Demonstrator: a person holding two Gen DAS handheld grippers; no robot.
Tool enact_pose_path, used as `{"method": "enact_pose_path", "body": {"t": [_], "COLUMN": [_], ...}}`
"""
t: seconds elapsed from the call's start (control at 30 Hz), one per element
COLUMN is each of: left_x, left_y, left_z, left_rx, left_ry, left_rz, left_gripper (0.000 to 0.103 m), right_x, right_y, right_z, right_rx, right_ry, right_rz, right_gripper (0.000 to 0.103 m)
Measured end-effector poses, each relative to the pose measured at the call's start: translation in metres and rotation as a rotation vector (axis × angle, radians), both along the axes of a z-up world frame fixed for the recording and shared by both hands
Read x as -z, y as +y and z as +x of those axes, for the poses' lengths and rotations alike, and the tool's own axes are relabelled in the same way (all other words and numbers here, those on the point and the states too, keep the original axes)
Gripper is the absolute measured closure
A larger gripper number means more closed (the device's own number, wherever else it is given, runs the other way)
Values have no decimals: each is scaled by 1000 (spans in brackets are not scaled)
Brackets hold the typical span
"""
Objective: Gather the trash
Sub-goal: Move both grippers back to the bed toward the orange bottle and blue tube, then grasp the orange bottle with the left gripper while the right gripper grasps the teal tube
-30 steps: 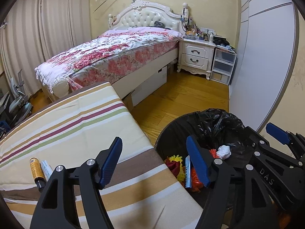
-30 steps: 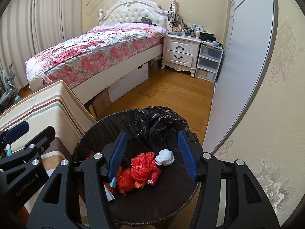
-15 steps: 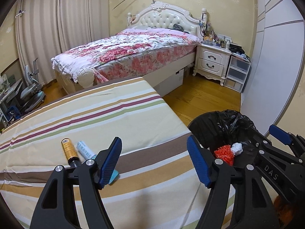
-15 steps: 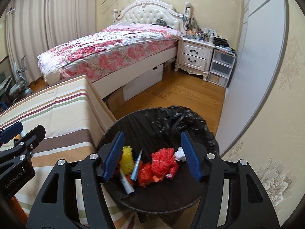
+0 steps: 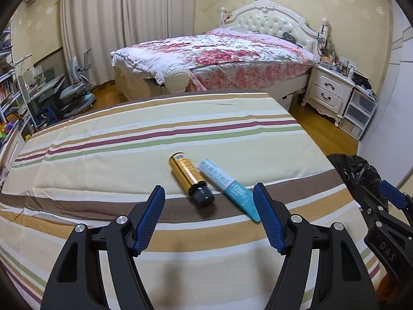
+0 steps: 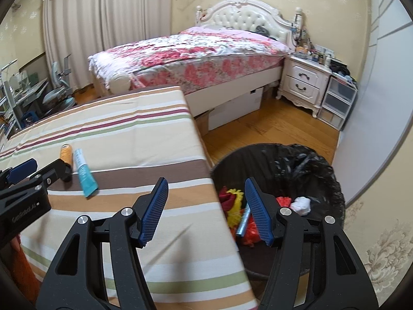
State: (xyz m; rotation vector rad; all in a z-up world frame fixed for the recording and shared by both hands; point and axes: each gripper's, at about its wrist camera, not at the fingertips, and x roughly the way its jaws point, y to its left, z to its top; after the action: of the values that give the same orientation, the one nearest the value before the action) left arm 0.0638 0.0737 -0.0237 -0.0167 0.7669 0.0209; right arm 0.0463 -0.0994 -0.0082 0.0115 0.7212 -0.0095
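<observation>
An amber bottle [image 5: 189, 176] with a black cap lies on the striped mattress [image 5: 129, 155], touching a white and teal tube [image 5: 227, 188] on its right. My left gripper [image 5: 209, 204] hovers open just short of both, nothing between its blue pads. In the right wrist view the bottle [image 6: 65, 155] and tube [image 6: 84, 173] lie at the left. My right gripper [image 6: 205, 199] is open and empty above the mattress edge. The bin [image 6: 320, 170], lined with a black bag, holds red, yellow and white trash [image 6: 300, 204].
A floral bed [image 5: 219, 56] stands behind the mattress, with a white nightstand [image 5: 329, 91] and plastic drawers [image 5: 357, 113] to its right. Wooden floor [image 6: 271, 131] lies between bed and bin. A desk chair [image 5: 77, 95] and shelves crowd the far left.
Both grippers swung left, away from the bin and over the striped mattress. The bottle and tube moved from the left view's edge to its centre. Jaw widths look unchanged.
</observation>
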Motion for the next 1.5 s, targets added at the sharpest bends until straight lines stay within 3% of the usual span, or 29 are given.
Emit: {"method": "enact_pose_path", "body": {"t": [0.17, 0.4, 0.7, 1.03, 1.4, 1.5], "left_x": [7, 16, 30, 30, 28, 28], "left_y": [23, 22, 29, 42, 75, 81], "left_z": [13, 27, 32, 9, -14, -13], "left_rx": [-51, -36, -2, 6, -22, -38], "left_ry": [42, 71, 125, 123, 140, 136], "left_rz": [-52, -35, -64, -70, -76, -92], "left_gripper": [36, 44, 77, 77, 77, 64], "right_x": [2, 9, 13, 13, 16, 20], "right_y": [15, 26, 33, 48, 97, 112], "right_z": [3, 7, 10, 10, 25, 34], "right_rx": [-36, -58, -76, -111, -248, -283], "right_ry": [8, 26, 37, 44, 84, 106], "right_rz": [0, 7, 7, 2, 12, 4], "right_gripper": [43, 43, 43, 43, 43, 43]}}
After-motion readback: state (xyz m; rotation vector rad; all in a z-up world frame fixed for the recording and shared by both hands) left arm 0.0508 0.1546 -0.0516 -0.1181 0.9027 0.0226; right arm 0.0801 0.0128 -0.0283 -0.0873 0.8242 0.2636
